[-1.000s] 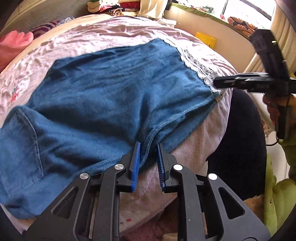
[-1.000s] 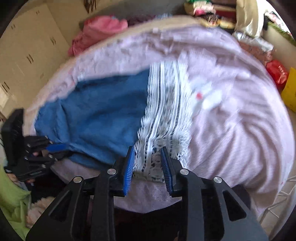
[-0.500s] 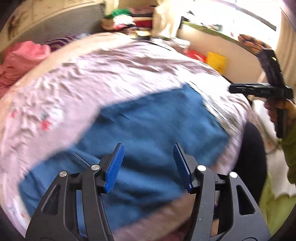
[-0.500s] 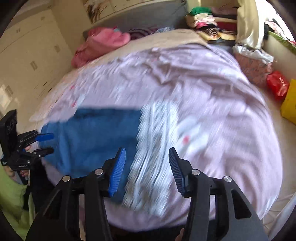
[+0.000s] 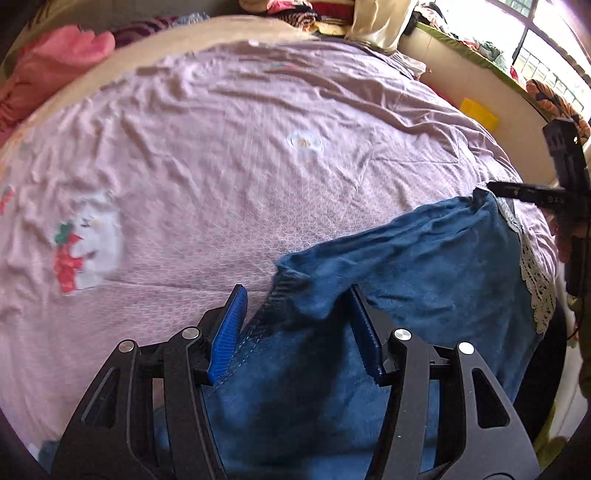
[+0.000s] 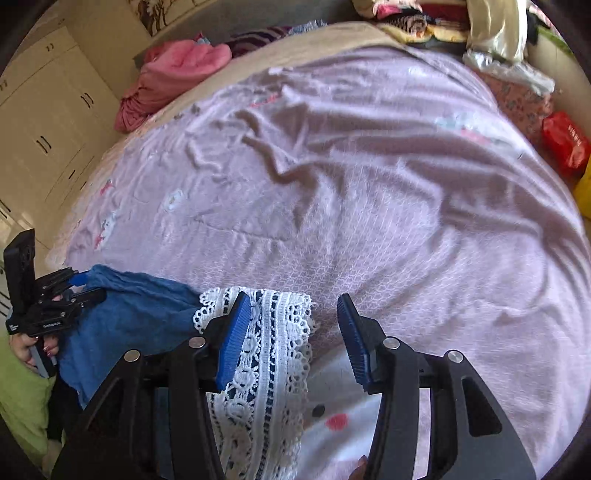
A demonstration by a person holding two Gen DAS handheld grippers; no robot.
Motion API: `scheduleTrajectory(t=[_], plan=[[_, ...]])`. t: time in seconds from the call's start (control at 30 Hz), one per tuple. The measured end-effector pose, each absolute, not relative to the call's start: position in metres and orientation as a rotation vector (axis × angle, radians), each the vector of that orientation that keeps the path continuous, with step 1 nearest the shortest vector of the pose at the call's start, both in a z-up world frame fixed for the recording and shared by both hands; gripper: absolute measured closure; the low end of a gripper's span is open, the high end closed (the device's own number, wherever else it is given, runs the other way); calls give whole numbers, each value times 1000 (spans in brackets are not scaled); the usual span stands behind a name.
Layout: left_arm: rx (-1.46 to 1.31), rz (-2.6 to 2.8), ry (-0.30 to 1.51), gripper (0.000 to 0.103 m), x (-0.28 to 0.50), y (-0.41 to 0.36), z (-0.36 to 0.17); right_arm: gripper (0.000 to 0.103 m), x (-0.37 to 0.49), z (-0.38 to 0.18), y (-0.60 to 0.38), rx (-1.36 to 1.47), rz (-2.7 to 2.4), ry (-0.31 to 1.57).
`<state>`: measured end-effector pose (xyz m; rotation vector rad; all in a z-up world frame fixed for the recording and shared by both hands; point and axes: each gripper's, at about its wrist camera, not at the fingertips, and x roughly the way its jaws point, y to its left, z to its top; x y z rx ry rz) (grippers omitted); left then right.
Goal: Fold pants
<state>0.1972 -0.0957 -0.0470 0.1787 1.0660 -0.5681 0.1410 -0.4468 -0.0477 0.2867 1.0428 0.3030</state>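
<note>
The blue pants [image 5: 424, 273] lie bunched at the near edge of the pink bed sheet [image 5: 221, 155]. Their white lace hem [image 6: 266, 354] is at the right end. My left gripper [image 5: 295, 328] is open, its blue pads either side of a raised fold of the blue fabric. My right gripper [image 6: 291, 336] is open above the lace hem, with the lace under its left pad. In the left wrist view the right gripper [image 5: 517, 190] shows at the pants' far corner. In the right wrist view the left gripper [image 6: 74, 290] shows at the blue fabric's left end.
A pink garment [image 6: 173, 74] lies at the bed's far left. Piled clothes [image 6: 424, 18] sit at the head. A red bag [image 6: 565, 144] and a yellow object [image 5: 478, 112] are by the right side. White cupboards [image 6: 44, 122] stand left. A green cloth [image 6: 22, 398] hangs near.
Both grippers went from nearly shut to wide open. The pants, spread flat a second ago, now lie bunched toward the near edge, and more bare sheet shows.
</note>
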Motion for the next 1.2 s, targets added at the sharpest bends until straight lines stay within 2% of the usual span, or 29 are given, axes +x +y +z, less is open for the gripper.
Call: scheduleTrajectory(t=[0.03, 0.1, 0.3, 0.4, 0.7, 0.97, 1.07, 1.17, 1.2], plan=[[159, -583, 1074, 63, 199, -96, -49, 61, 139, -51, -446, 292, 313, 1047], [114, -616, 1089, 82, 203, -94, -49, 66, 134, -50, -440, 278, 343, 1040], [-17, -661, 1116, 95, 213, -87, -47, 83, 123, -48, -438, 273, 380, 1000], [-91, -671, 1089, 98, 211, -77, -40, 85, 112, -30, -440, 292, 420, 920], [-127, -576, 989, 98, 225, -80, -9, 86, 135, 25, -438, 204, 391, 767], [-33, -463, 1044, 95, 250, -95, -47, 85, 195, -38, -420, 33, 281, 957], [-1, -452, 1034, 92, 247, -97, -55, 82, 196, -47, -420, 49, 266, 965], [-15, -437, 1031, 79, 243, -90, -47, 60, 187, -33, -429, 93, 241, 947], [-12, -435, 1017, 74, 239, -87, -42, 60, 182, -28, -431, 110, 242, 935]])
